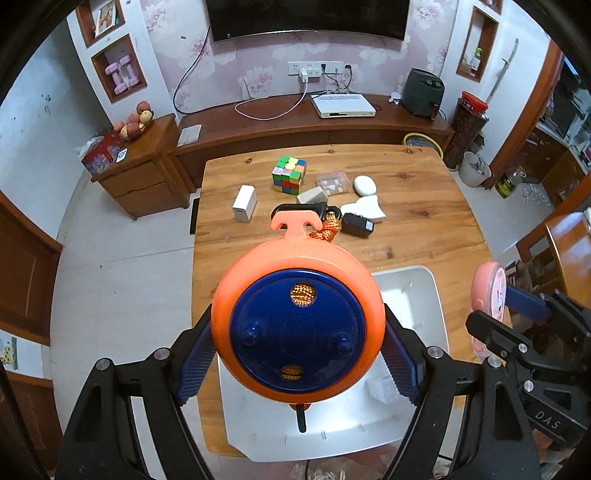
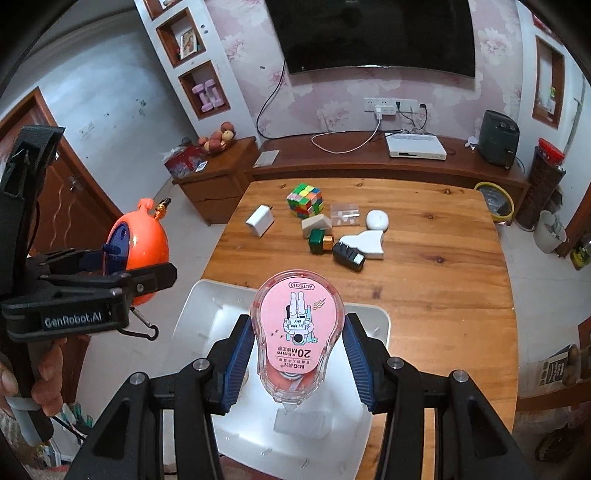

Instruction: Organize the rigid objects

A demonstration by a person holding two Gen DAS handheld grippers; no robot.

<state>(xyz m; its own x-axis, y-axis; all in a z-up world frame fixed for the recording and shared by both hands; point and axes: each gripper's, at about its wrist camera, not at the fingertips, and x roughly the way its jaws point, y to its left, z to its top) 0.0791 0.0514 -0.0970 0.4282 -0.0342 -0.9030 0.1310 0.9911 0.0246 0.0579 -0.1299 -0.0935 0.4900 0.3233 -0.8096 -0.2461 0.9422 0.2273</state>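
Wood-grain tabletop (image 1: 424, 236) fills the middle of a living room with pink floral wallpaper, a wall-mounted television (image 2: 373, 33) and a long low cabinet (image 1: 280, 122) behind it.

Beyond the left gripper (image 1: 298, 345), at the far side of the table, sit a white charger cube (image 1: 244, 208), a colourful puzzle cube (image 1: 289, 174), a beige wedge (image 1: 312, 195), a clear packet (image 1: 333, 182), a white pebble-shaped piece (image 1: 365, 185), a white plug adapter (image 1: 364, 208) and a black adapter (image 1: 357, 225). That gripper is clamped on a round orange reel (image 1: 298, 325), its blue pads (image 1: 195, 363) pressing both sides; the reel has a dark blue centre disc, an orange T-shaped handle and orange cord showing through two holes. It is held above a white tray (image 1: 417, 295) lying directly below the fingers.

To the right, the right gripper (image 2: 298, 360) is closed on a pink correction tape dispenser (image 2: 298, 328) with a clear shell and a cartoon label, gripped by its sides over the same tray (image 2: 199, 317). A green-and-gold battery (image 2: 320, 240) lies ahead of it, beside the black adapter.
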